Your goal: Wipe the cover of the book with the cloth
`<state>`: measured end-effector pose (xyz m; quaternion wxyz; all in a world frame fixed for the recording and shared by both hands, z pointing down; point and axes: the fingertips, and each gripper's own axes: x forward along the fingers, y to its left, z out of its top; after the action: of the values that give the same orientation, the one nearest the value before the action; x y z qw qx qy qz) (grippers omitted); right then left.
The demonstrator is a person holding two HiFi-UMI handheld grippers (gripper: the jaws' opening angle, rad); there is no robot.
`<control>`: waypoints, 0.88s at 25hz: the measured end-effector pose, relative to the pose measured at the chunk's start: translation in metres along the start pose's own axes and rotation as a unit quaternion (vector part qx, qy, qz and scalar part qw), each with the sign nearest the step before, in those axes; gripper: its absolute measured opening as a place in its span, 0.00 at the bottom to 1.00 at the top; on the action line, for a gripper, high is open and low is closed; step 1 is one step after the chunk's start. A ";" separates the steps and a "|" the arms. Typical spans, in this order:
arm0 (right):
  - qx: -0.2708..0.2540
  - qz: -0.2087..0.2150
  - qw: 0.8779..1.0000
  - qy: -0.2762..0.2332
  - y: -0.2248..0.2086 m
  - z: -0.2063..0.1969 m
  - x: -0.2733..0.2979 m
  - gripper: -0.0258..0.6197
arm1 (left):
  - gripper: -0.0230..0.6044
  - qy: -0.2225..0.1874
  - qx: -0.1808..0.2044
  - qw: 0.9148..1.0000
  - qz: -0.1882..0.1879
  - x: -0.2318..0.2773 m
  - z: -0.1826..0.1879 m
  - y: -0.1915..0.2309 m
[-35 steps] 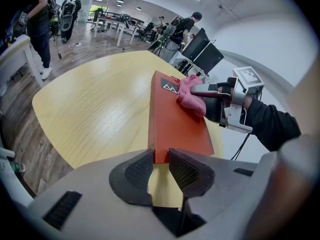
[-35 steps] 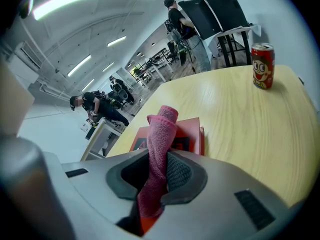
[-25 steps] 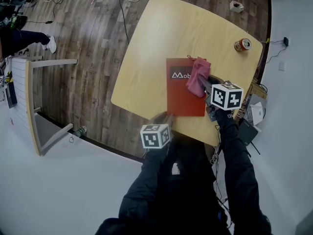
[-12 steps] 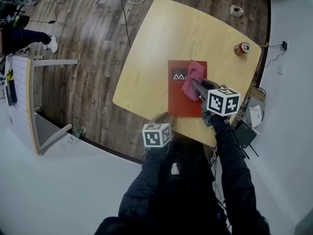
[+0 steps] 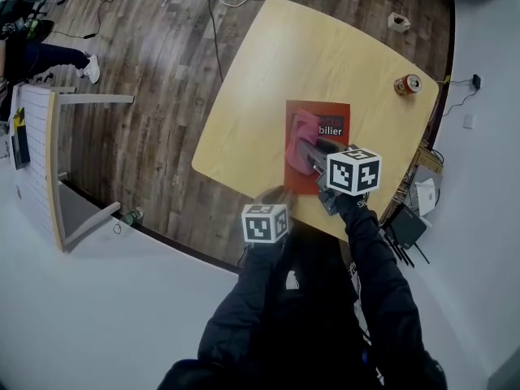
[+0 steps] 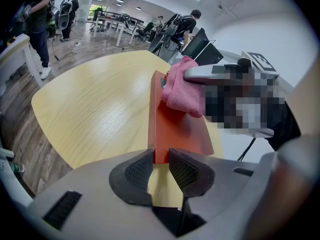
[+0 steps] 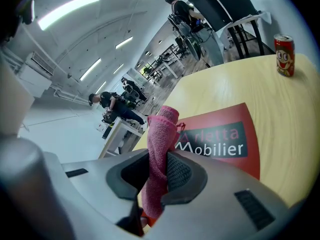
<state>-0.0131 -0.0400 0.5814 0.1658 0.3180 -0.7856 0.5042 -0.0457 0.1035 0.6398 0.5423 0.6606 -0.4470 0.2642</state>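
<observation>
A red book (image 5: pixel 331 146) lies on the yellow wooden table (image 5: pixel 276 63) near its front edge, with its white title showing (image 7: pixel 225 116). My right gripper (image 5: pixel 307 154) is shut on a pink cloth (image 5: pixel 299 132), which rests on the left part of the cover. In the right gripper view the cloth (image 7: pixel 162 134) hangs bunched between the jaws (image 7: pixel 159 176). My left gripper (image 5: pixel 276 197) is at the book's near left corner. Its jaws (image 6: pixel 160 166) are shut on the edge of the book (image 6: pixel 177 126), and the cloth (image 6: pixel 182 91) lies further up the cover.
A red drink can (image 5: pixel 408 84) stands at the table's right corner, seen also in the right gripper view (image 7: pixel 285 55). A small white object (image 5: pixel 398 21) sits at the far corner. A white frame (image 5: pixel 57 169) and cables lie on the floor to the left.
My right gripper has dragged the pink cloth leftward across the cover, from its right side to its left, which uncovered the title. The left gripper has stayed at the near corner.
</observation>
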 end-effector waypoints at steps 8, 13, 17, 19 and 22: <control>-0.001 0.001 0.999 0.032 -0.001 -0.021 0.016 0.16 | 0.23 -0.001 -0.001 1.000 0.000 0.000 0.000 -0.001; 0.003 -0.022 0.999 0.040 -0.014 -0.028 0.014 0.16 | 0.22 -0.003 -0.001 1.000 0.001 0.000 0.000 0.000; 0.002 -0.030 0.999 0.042 -0.022 -0.030 0.010 0.16 | 0.22 -0.003 0.000 1.000 0.002 0.001 0.000 -0.001; 0.002 -0.033 0.999 0.042 -0.024 -0.031 0.008 0.16 | 0.23 -0.003 0.000 1.000 0.002 0.000 0.000 0.000; 0.002 -0.039 0.998 0.042 -0.029 -0.031 0.004 0.16 | 0.23 -0.004 -0.001 1.000 0.002 0.000 0.000 0.000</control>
<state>0.0017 -0.0222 0.6172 0.2170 0.3271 -0.7642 0.5117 -0.0457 0.1039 0.6400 0.5403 0.6602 -0.4507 0.2626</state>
